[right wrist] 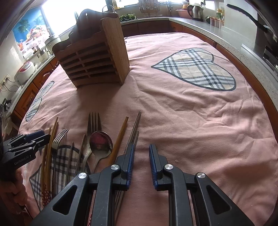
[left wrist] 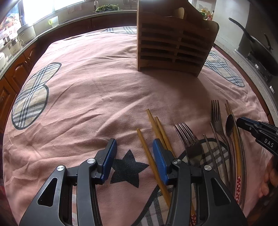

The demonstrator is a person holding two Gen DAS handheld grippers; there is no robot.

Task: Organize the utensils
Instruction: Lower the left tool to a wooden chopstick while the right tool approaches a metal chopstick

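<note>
A slatted wooden utensil holder (left wrist: 175, 45) (right wrist: 93, 60) stands upright at the far side of the pink cloth. Near me lie wooden chopsticks (left wrist: 156, 128), two forks (left wrist: 187, 137) (right wrist: 93, 121), a spoon (left wrist: 230, 124) (right wrist: 100, 140) and metal chopsticks (right wrist: 136, 125). My left gripper (left wrist: 133, 149) is open just above the cloth. One wooden chopstick (left wrist: 144, 149) lies between its fingers, touched by neither pad. My right gripper (right wrist: 142, 147) is open a narrow gap with nothing in it. Its left finger hangs over the metal chopsticks. Each gripper shows at the edge of the other's view.
The pink cloth (left wrist: 86, 87) with plaid hearts covers the table. Kitchen counters ring it, with pots at the left (left wrist: 26, 31), a wok on a stove at the right (left wrist: 257, 47), a kettle (right wrist: 196, 11) and a rice cooker (right wrist: 24, 71).
</note>
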